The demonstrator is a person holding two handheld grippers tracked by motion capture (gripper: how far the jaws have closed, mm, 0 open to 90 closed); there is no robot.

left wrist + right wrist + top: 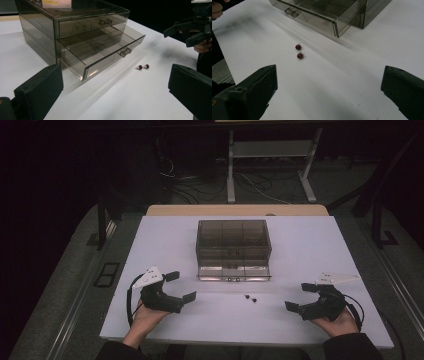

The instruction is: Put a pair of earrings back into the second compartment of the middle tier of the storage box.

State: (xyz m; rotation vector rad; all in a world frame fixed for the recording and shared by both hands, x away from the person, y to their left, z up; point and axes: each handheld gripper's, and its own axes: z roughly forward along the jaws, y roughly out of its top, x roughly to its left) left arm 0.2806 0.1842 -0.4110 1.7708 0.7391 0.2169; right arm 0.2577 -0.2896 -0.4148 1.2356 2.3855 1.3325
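Observation:
A smoky clear drawer box (233,241) stands mid-table, its lower drawer (100,53) pulled out and divided into compartments. Two small dark red beads (251,297) lie side by side on the white table just in front of the drawer; they show as beads (143,67) in the left gripper view and beads (298,51) in the right gripper view. My left gripper (181,286) rests at the front left, open and holding nothing. My right gripper (299,296) rests at the front right, open too, with the beads between the two grippers.
The white table (165,245) ends close behind both hands at its front edge. Beyond its far edge are a wooden strip, cables and a metal stand (270,165) on the floor. The box's upper drawer (95,23) is closed.

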